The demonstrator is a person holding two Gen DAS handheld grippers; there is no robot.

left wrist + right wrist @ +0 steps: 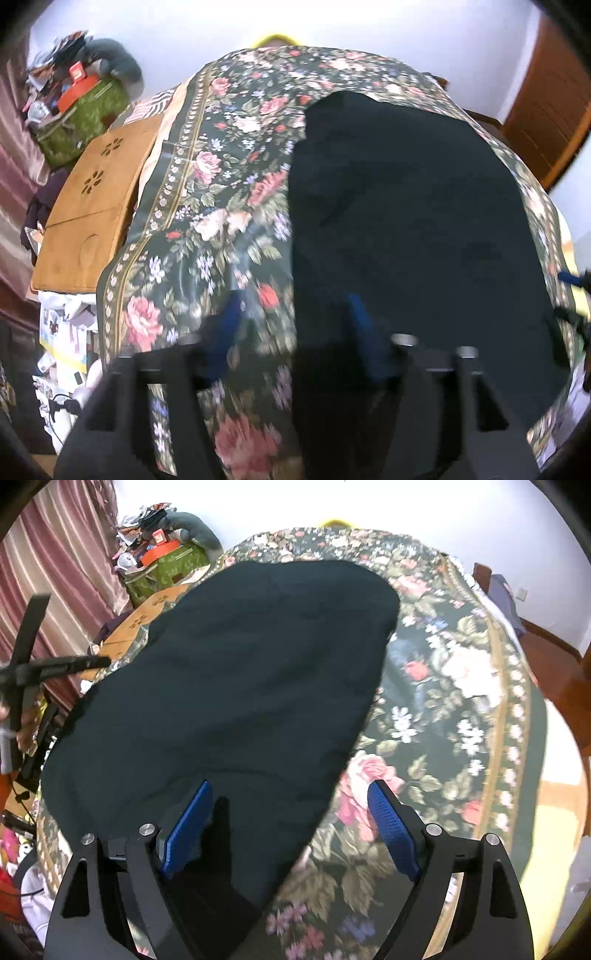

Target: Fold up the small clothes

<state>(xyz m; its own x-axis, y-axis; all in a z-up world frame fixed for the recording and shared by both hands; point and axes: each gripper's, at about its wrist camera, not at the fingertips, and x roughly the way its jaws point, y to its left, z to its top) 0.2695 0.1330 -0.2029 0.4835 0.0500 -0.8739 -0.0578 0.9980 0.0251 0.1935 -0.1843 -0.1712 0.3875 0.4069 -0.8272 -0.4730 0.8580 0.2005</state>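
On flowered bedspread (461, 686): dark garment (229, 686) spread flat | right gripper (288, 823) spread wide over its near edge | left gripper (295, 325) spread, blurred, straddling its left edge

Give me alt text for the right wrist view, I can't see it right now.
A dark garment lies spread flat on a floral bedspread, filling the left and middle of the view. The right gripper hangs open over the garment's near right edge, holding nothing. The left gripper's black frame shows at the far left.
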